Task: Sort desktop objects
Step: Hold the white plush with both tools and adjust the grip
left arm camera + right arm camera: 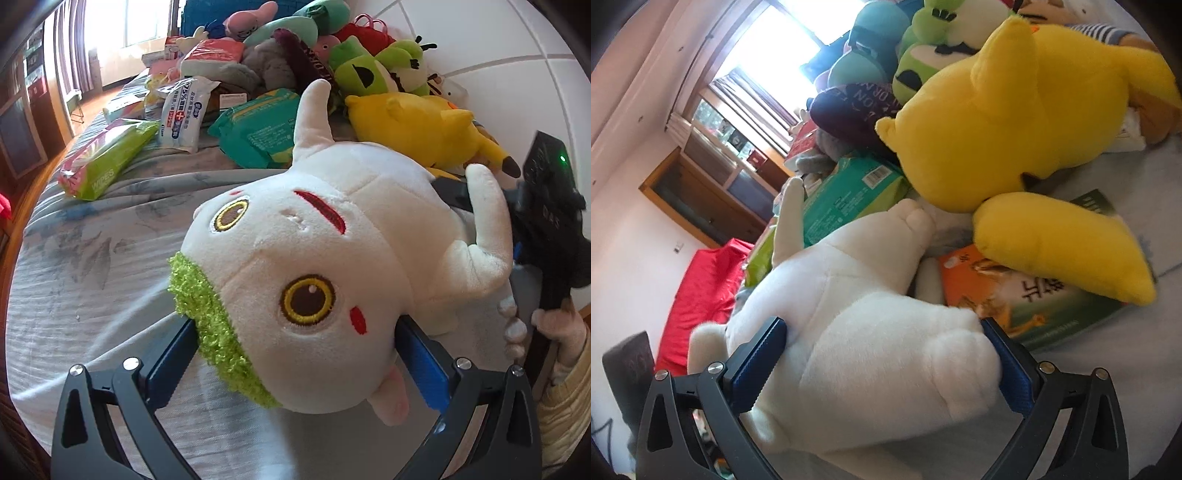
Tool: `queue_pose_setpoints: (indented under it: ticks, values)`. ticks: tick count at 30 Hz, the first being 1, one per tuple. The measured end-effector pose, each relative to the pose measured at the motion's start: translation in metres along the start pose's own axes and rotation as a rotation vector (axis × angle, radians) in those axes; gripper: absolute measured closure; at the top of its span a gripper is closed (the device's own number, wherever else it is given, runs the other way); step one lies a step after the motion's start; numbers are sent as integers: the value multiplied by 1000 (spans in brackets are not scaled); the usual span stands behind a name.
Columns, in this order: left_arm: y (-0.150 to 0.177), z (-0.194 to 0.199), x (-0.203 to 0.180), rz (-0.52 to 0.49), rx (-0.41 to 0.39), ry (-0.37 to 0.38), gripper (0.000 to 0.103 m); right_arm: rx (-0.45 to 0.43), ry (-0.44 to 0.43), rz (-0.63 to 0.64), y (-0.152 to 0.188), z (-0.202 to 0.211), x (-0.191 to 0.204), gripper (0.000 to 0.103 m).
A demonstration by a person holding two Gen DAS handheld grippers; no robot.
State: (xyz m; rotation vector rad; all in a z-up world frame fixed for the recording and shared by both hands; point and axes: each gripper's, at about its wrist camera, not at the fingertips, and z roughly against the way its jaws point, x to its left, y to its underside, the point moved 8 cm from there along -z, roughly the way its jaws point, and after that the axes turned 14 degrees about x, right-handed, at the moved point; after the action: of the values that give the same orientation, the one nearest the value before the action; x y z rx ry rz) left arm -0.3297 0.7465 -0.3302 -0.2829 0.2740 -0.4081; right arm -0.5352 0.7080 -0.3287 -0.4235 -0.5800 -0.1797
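A white plush toy (314, 258) with horns, yellow eyes and a green fringe lies on the grey cloth (92, 280). My left gripper (295, 325) is shut on its head, one blue pad pressing the fringe side and the other the cheek. In the right wrist view, my right gripper (882, 325) is shut on the toy's white body (871, 354), denting it on both sides. From the left wrist view, the right gripper's black housing (546, 199) shows at the right edge, held by a hand (561, 332).
A yellow plush (1015, 122) lies just behind the white toy, partly on a book (1052, 310). Further back are green frog plushes (365, 66), a teal wipes pack (255, 129), a white wipes pack (184, 114) and a green wipes pack (107, 158). Bare cloth spreads at the front left.
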Motion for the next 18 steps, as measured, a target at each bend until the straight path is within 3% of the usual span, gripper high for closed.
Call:
queue_pose_setpoints:
  ticks: [7, 9, 13, 15, 18]
  values:
    - [-3, -3, 5, -32, -11, 41, 0, 36, 16, 13, 1, -7, 4, 0]
    - [-3, -1, 9, -74, 2, 1, 0, 47, 35, 29, 9, -2, 9, 2]
    - [-15, 12, 34, -133, -20, -160, 0, 81, 51, 72, 42, 5, 31, 10]
    - [-24, 20, 50, -148, -39, -224, 0, 108, 84, 128, 61, 0, 48, 21]
    - [-26, 24, 57, -174, -24, -212, 0, 102, 175, 190, 75, 0, 60, 22]
